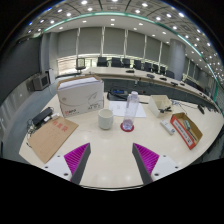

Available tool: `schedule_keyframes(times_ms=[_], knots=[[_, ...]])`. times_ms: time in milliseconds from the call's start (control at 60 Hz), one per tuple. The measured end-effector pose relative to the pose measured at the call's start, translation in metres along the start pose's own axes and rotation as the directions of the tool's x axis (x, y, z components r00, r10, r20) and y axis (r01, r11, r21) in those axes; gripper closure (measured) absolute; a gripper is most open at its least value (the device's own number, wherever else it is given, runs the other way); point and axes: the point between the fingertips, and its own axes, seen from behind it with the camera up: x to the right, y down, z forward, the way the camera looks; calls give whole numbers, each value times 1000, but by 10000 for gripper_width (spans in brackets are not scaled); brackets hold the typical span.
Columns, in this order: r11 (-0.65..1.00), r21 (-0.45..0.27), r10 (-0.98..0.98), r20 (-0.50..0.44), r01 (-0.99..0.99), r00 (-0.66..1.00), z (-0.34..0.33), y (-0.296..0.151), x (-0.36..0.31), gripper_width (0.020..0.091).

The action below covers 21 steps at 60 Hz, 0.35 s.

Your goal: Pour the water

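Observation:
A clear plastic bottle (131,107) stands upright on a small purple coaster on the pale table (110,150), well ahead of my fingers. Just left of it sits a squat white cup (105,119). My gripper (112,162) is open, its two magenta pads (78,155) spread wide with nothing between them, and it hangs back from both objects above the bare table near the front edge.
A white cardboard box (81,94) stands behind the cup at the left. A flat brown cardboard sheet (52,136) lies front left. To the right lie an orange box (186,128) and small items. Desks with monitors (120,63) fill the room behind.

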Motion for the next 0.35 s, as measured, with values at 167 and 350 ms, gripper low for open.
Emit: schedule_keyframes(times_ms=[167, 350], knots=[[999, 29, -36, -22, 37, 999, -27, 3, -12, 245], [999, 34, -26, -24, 27, 999, -36, 4, -13, 244]])
